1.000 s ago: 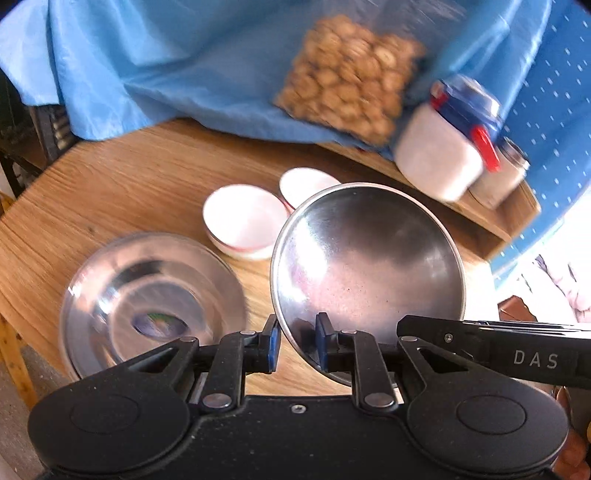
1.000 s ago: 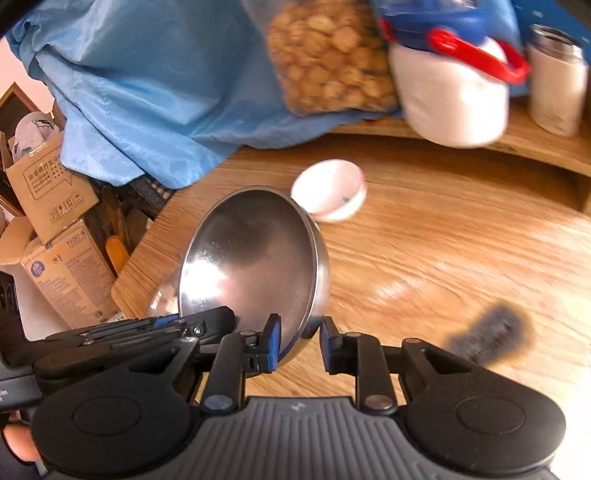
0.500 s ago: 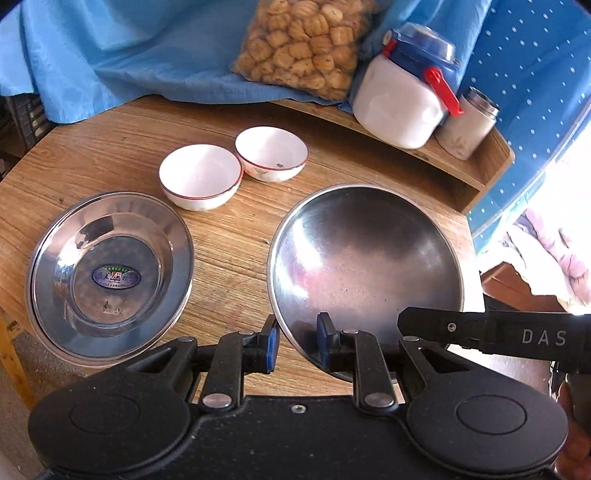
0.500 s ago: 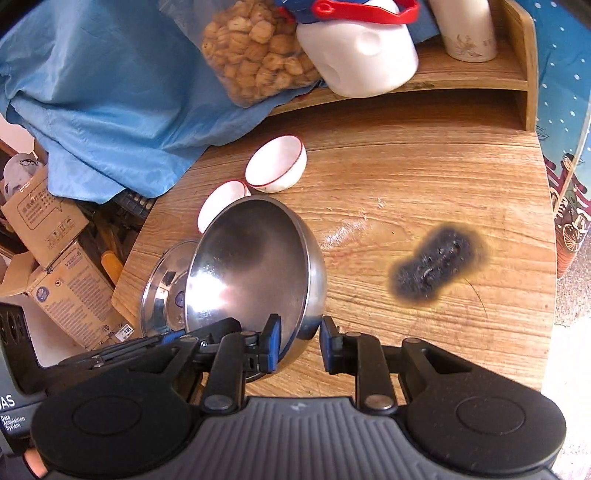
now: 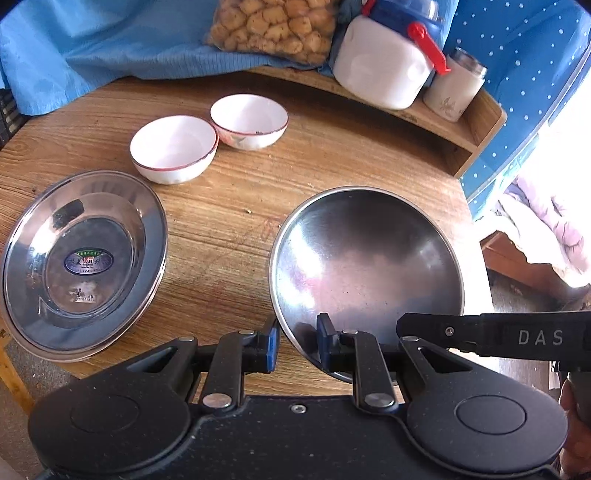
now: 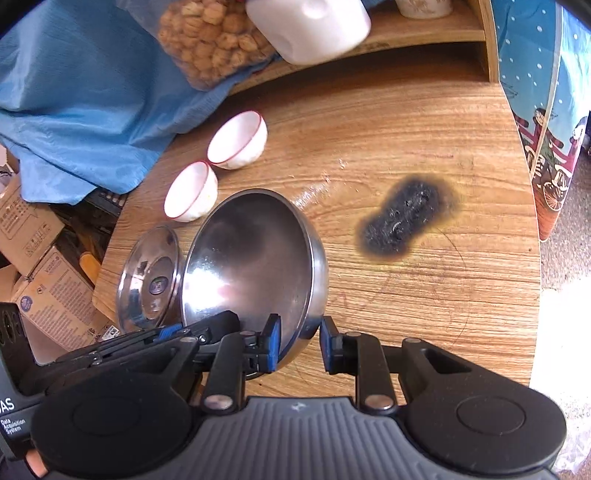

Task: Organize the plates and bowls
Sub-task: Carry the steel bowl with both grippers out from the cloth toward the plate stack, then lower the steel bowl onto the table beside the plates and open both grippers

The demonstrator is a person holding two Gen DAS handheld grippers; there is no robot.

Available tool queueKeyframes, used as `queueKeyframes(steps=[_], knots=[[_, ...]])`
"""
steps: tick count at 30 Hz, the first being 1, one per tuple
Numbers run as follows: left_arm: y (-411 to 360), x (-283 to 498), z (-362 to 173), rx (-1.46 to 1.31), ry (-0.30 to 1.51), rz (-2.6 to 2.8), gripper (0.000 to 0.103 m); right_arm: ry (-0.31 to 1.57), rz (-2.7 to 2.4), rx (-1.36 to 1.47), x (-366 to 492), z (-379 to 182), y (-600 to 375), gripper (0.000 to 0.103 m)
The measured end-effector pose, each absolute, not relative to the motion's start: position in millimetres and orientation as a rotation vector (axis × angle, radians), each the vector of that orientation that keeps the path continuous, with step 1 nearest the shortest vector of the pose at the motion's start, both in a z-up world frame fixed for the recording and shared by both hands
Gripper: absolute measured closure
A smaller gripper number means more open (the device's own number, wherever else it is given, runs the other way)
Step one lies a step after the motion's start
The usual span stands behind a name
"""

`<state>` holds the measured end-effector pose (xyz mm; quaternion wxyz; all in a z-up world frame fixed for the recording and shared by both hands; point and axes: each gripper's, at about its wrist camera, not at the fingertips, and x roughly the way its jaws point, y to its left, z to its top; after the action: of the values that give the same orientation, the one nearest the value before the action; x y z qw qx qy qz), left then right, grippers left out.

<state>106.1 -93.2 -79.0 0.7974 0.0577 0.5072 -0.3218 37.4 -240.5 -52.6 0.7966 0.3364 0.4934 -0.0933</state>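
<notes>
Left wrist view first: the left gripper (image 5: 297, 341) is clamped on the near rim of a big steel bowl (image 5: 365, 273), one pad inside and one outside, and the bowl sits lower right of centre over the wooden table (image 5: 332, 162). The right gripper's black arm reaches in from the right edge to the same rim. At the left of the frame there's a stack of steel plates (image 5: 83, 264) with a sticker in the middle, and above it two white bowls (image 5: 173, 147) with red rims, side by side and just touching. Along the top: blue cloth (image 5: 92, 44), a bag of snacks (image 5: 273, 26), a white jar (image 5: 384, 70) on a shelf. Right wrist view: the right gripper (image 6: 299, 343) is pinching the steel bowl's rim too, bowl tilted up toward the left. The plates peek out behind it at the left, the white bowls above. Right of centre the table has a black burn mark (image 6: 406, 218).
</notes>
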Motion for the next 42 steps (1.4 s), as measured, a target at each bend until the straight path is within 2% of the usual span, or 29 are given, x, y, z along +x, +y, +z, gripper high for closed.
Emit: queueKeyframes(steps=[23,25,27,30,32,36,40,41,42], knots=[[-80,145,-88,0.163,1.144,-0.676,0.08,1.1,-0.201,0.781,72,-76,-228,0.076],[-81,146,-87,0.173,1.146,-0.683,0.08,1.093,-0.199,0.792,71,-77,-230,0.07],[-83,147,-88,0.185,1.152,-0.685,0.077,1.081,-0.205,0.803,69,-77,-233,0.057],[-80,149,-87,0.18,1.18,-0.685,0.057,1.062,-0.227,0.815,63,-74,-241,0.049],[-78,150,-83,0.18,1.185,-0.685,0.036,1.044,-0.243,0.822,59,-72,-245,0.041],[-75,146,-71,0.199,1.139,-0.686,0.021,1.001,-0.27,0.84,48,-67,-255,0.022],[-75,140,-58,0.242,1.079,-0.669,0.007,0.965,-0.275,0.835,41,-61,-262,0.013],[-75,139,-55,0.246,1.07,-0.664,0.002,0.957,-0.277,0.835,40,-60,-263,0.01],[-75,138,-52,0.246,1.063,-0.663,0.001,0.951,-0.278,0.834,40,-59,-264,0.004]])
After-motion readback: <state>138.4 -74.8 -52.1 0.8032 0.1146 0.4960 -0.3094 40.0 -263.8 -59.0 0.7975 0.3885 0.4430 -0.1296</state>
